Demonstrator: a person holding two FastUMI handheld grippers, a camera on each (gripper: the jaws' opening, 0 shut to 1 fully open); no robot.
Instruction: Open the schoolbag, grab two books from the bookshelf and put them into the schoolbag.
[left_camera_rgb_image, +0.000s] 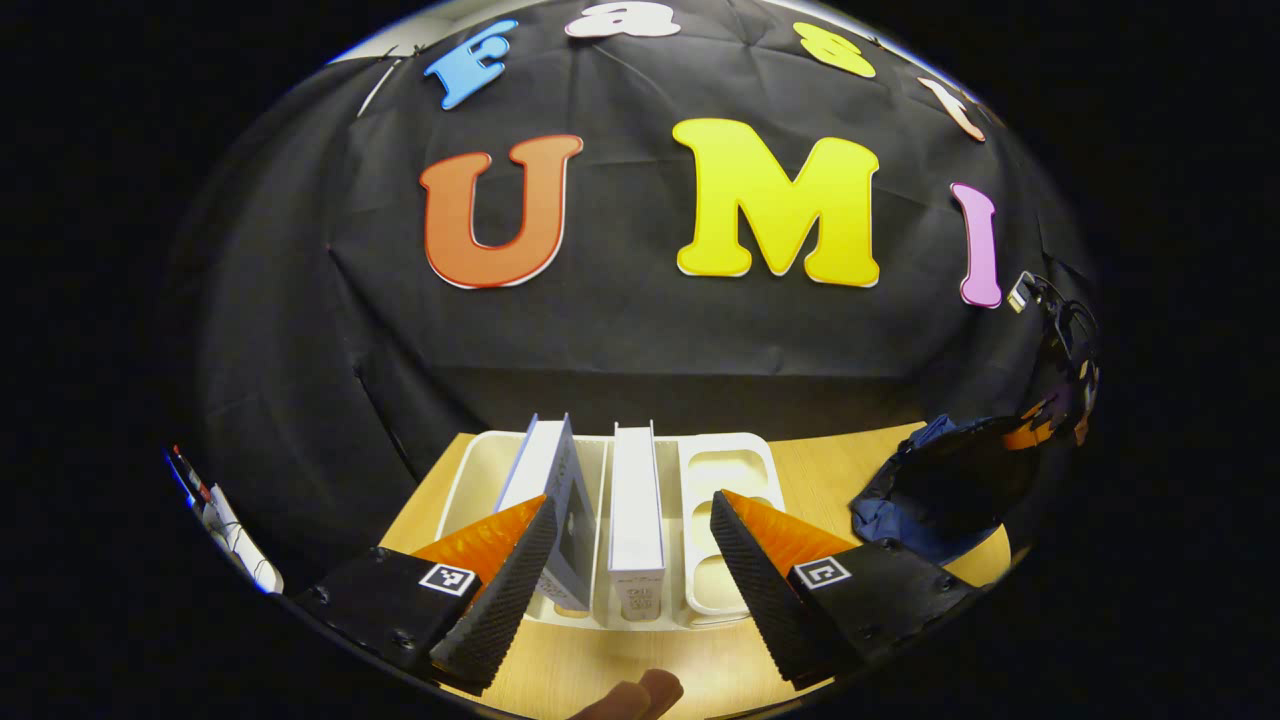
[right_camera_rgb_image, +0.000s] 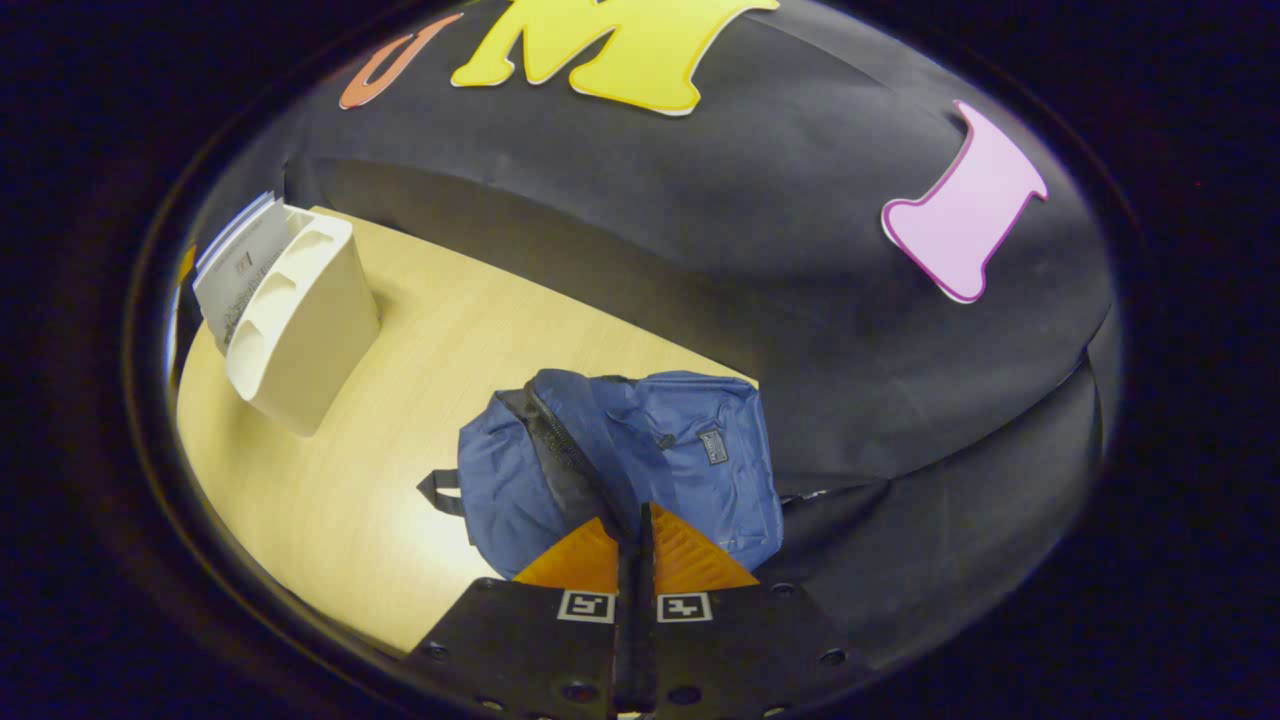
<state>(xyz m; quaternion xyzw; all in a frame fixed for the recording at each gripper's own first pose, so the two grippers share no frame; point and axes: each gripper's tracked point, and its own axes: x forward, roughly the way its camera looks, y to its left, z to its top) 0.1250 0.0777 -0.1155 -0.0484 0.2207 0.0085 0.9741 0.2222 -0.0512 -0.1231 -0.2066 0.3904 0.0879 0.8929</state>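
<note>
Two white books stand in the white bookshelf rack (left_camera_rgb_image: 722, 470): a left one (left_camera_rgb_image: 556, 490) that leans, and a middle one (left_camera_rgb_image: 636, 510) that is upright. My left gripper (left_camera_rgb_image: 632, 575) is open just in front of them, one finger on either side of the pair, touching neither. The blue schoolbag (right_camera_rgb_image: 700, 450) lies on the wooden table. My right gripper (right_camera_rgb_image: 636, 525) is shut, with its tips pinching the bag at the near end of its dark zip (right_camera_rgb_image: 560, 450). In the left gripper view the schoolbag (left_camera_rgb_image: 930, 490) sits to the right, with the right gripper (left_camera_rgb_image: 1050, 420) above it.
The wooden table (right_camera_rgb_image: 400, 400) has bare surface between rack and bag. The rack (right_camera_rgb_image: 300, 320) holds the books (right_camera_rgb_image: 240, 260) at its far-left end in the right gripper view. The rack's right slot (left_camera_rgb_image: 725, 465) is empty. A fingertip (left_camera_rgb_image: 640, 693) shows at the bottom edge.
</note>
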